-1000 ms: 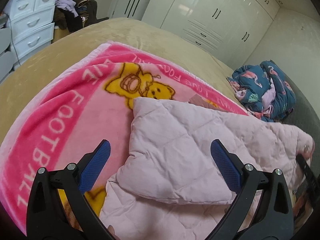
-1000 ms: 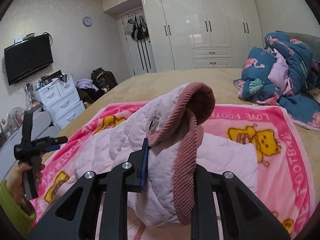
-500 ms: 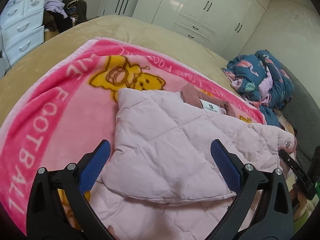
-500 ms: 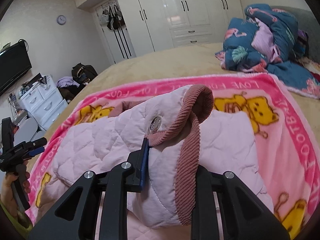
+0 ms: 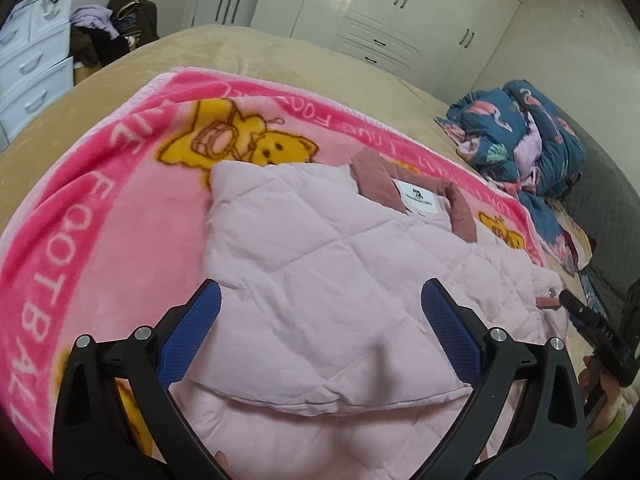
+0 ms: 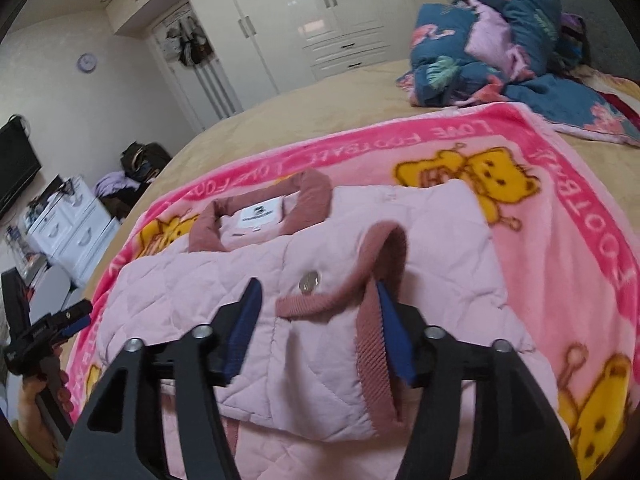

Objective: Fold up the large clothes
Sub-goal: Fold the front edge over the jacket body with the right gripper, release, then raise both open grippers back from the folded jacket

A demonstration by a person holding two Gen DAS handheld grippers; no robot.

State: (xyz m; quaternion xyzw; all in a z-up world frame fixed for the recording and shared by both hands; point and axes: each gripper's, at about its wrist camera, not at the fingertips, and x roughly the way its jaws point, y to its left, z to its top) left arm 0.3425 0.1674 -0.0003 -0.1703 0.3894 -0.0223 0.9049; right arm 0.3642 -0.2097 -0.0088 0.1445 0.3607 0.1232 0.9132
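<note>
Here a tan bed (image 5: pixel 248 52) is covered by a pink blanket (image 5: pixel 100 208) printed with yellow bears, and a pale pink quilted jacket (image 5: pixel 320 264) is laid flat on that blanket, collar toward the wardrobe. The left gripper (image 5: pixel 320 320) is held over the jacket's folded panel, its jaws wide apart and empty. The right gripper (image 6: pixel 316 320) has just been opening; the ribbed cuff (image 6: pixel 372 344) is seen loose between its jaws.
</note>
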